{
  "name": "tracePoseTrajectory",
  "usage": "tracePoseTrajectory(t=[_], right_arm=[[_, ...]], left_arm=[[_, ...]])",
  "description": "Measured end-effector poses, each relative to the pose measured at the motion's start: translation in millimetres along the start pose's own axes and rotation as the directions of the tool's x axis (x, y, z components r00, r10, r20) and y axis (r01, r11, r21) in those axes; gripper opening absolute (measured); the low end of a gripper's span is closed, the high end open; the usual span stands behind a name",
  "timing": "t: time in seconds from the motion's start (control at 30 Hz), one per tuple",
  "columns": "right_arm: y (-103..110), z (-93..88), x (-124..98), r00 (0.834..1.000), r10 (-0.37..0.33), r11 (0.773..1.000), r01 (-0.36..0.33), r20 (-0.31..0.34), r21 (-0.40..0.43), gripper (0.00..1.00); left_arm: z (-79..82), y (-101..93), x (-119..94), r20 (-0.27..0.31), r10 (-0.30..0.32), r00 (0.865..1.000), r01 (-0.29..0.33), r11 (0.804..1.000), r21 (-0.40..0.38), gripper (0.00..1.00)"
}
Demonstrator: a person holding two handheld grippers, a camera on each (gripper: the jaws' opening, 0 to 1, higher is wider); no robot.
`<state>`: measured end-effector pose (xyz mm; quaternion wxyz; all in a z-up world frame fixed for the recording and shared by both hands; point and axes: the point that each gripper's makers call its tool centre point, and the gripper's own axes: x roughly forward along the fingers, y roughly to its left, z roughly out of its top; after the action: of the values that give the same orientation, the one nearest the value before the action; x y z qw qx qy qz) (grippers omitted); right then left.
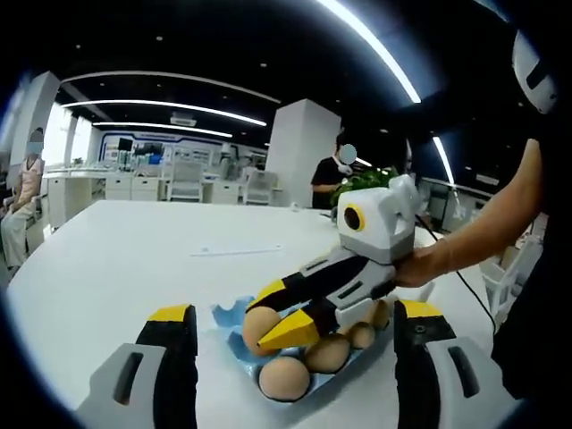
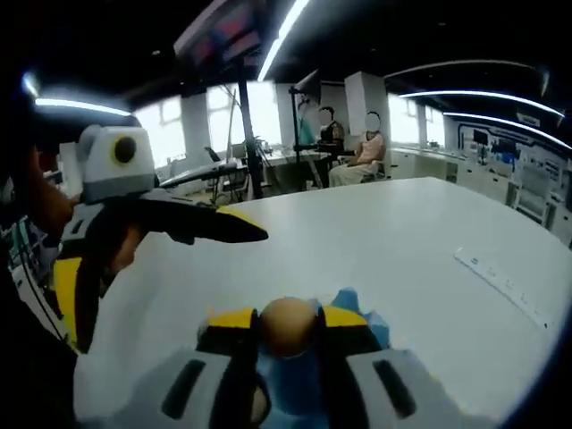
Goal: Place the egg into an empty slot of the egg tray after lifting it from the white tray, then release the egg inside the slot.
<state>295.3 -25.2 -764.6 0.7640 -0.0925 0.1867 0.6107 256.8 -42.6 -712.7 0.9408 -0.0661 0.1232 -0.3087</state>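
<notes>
So the right gripper has its 2 yellow-tipped black jaws clamped on a smooth brown egg, held just over the blue moulded egg tray on the big white table. In the left gripper view that same gripper comes in from the right, egg pinched at the tray's near-left corner. At least 3 more brown eggs sit in slots. The left gripper has its jaws spread wide apart, holding nothing.
</notes>
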Motion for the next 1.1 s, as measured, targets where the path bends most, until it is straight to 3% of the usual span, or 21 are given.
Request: tracePoseTrajectory(t=[0.17,0.8,1.1], right_arm=[[4.2,-7.5,6.2,0.999,0.015,0.999,-0.016,-0.03,-0.043,0.26],[2.3,-9.6,7.4,0.999,0.021,0.996,-0.023,-0.027,-0.087,0.27],[-1.2,-12.3,-1.3,0.999,0.0,0.998,-0.003,-0.033,-0.063,0.26]], left_arm=[[-0.5,1.3,0.5,-0.002,0.003,1.0,-0.003,1.0,-0.001,0.92],[-0.8,-2.0,2.3,-0.002,-0.01,1.0,0.01,1.0,-0.003,0.87],[2.6,-5.2,1.0,0.003,-0.015,1.0,0.015,1.0,0.006,0.85]])
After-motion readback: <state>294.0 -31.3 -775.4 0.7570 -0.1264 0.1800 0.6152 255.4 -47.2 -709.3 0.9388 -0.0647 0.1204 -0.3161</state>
